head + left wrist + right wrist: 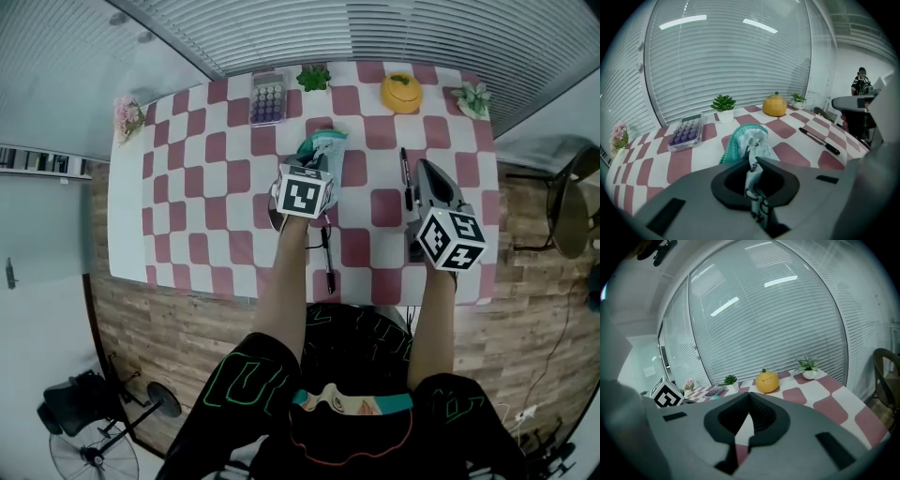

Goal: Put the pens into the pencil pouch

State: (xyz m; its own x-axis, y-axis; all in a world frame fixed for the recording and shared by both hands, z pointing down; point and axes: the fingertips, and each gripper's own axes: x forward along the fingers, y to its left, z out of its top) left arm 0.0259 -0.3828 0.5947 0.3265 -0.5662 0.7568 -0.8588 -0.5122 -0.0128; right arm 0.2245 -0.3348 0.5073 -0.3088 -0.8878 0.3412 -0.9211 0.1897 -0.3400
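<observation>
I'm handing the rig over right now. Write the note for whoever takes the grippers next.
Grippers: left gripper shut on fabric of the pencil pouch, mid-table; right gripper shut, empty.
Pens: far pen lies beside the right gripper, near pen at the front edge of the table; both outside the pouch.
Done: pouch gripped.
Left: pick up each pen and slip it in.

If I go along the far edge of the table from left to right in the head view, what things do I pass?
Pink flowers → calculator → green plant → orange pumpkin jar → pale plant.
</observation>
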